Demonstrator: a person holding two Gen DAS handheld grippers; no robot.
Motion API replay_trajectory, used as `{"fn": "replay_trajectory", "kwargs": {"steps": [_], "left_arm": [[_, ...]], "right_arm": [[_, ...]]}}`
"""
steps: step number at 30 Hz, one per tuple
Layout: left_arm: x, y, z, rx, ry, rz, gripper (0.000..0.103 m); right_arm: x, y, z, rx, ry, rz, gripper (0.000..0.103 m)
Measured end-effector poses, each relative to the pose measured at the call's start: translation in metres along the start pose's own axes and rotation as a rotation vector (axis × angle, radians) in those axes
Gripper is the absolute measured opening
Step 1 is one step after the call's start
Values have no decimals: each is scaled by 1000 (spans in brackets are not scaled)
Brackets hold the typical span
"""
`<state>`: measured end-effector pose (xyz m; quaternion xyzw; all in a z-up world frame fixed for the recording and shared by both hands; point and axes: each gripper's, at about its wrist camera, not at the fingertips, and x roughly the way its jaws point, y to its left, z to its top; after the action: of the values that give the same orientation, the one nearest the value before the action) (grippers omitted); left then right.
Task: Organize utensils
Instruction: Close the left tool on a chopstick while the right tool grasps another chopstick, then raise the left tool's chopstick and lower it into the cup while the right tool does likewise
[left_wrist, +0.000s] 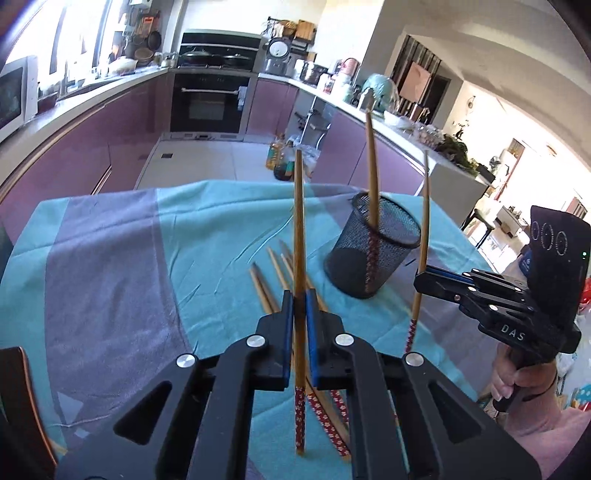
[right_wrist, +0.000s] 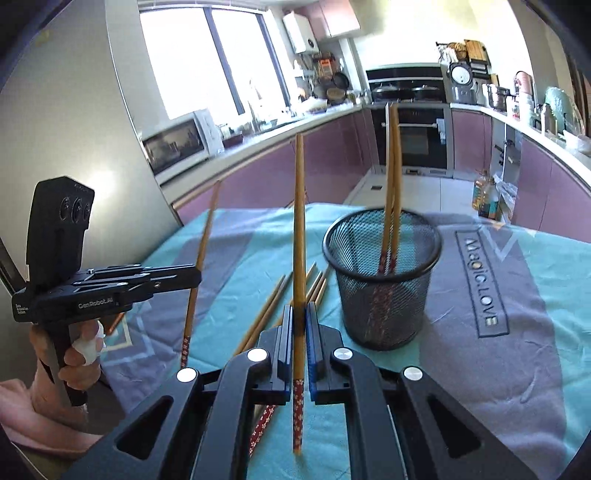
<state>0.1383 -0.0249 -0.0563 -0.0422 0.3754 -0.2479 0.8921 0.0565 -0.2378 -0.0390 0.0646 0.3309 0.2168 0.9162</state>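
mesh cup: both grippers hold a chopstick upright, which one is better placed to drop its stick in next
Probably the right. The right gripper sits nearer the mesh cup, just beside it, with its chopstick upright. The left gripper holds its chopstick farther away, over the loose chopsticks.

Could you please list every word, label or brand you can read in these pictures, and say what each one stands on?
"DAS": on the body of the black right hand-held gripper, seen from the left wrist.
"GenRobot.AI": on the side of the black left hand-held gripper, seen from the right wrist.
"Magic.LOVE": in a framed panel on the teal and grey tablecloth.
Small white print at the rear of the left hand-held gripper: too small to read.
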Motion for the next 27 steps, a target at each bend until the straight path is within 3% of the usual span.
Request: {"fn": "replay_trajectory", "kwargs": {"steps": [13, 27], "left_arm": [[-55, -27, 38, 28, -165, -92, 7], [-56, -79, 105, 78, -274, -166, 7]], "right_arm": [[-40, -11, 34, -6, -146, -6, 6], [-56, -35, 83, -10, -257, -43, 6]]}}
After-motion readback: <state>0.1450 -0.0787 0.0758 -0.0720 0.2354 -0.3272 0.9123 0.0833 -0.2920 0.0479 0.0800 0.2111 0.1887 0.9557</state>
